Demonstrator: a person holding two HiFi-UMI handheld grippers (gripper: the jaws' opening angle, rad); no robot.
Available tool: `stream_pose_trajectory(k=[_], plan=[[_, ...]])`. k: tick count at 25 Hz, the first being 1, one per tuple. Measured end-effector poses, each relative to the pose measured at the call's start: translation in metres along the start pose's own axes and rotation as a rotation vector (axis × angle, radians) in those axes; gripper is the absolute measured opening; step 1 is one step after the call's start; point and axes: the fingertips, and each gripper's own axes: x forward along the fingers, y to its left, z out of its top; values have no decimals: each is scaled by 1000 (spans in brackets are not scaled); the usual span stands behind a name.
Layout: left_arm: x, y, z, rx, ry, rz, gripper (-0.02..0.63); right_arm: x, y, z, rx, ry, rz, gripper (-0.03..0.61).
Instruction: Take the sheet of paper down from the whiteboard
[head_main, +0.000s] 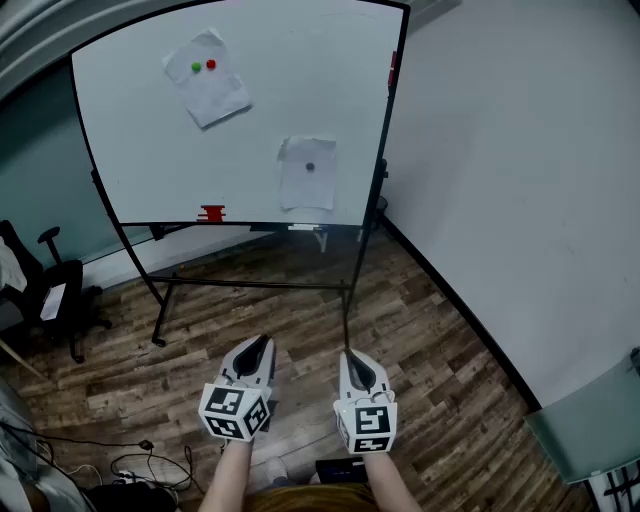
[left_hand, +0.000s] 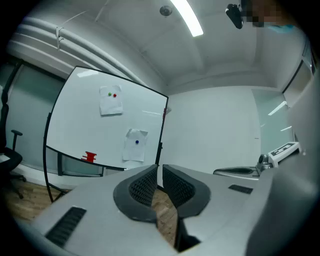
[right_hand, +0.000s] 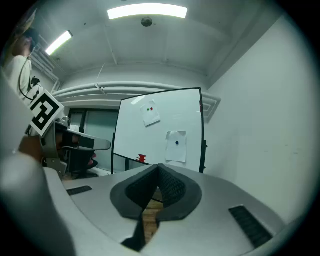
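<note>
whiteboard (head_main: 150, 150): ahead, on floor | upper sheet (head_main: 207, 78): board top-left | lower sheet (head_main: 308, 173): board lower-right | chair (head_main: 55, 285): left of board

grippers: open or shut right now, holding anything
Left gripper: barely open, thin gap, holding nothing.
Right gripper: shut, holding nothing.

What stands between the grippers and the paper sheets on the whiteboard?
Nothing visible. Only wooden floor lies between the left gripper, the right gripper and the whiteboard with its upper sheet and lower sheet.
</note>
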Motion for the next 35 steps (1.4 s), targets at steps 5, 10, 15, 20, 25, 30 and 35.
stream_pose_trajectory(k=[5,10,15,20,25,30,35], plan=[[-2,-10,0,4,-1,9,35,-9,-7,-2,5,3,3,11],[-3,-21,0,11,-1,21,35,-17,-17,-2,21,-3,13,11],[-6,-33,-4,3,-19,25,51,-27,-28,-6,18,-14,15,57],[1,-36,-4,-42,-36,12,115,-25,-35,-9,34,-16,33,106],[24,-29,1,-34,-40,21,121,-4,-47,-5,37,-33,40,127],[61,-6,2,-29,-41,36,123,36,-61,-8,29,-31,42,132],[127,38,7,-32,-57,40,123,110,-82,-12,16,-31,39,135]])
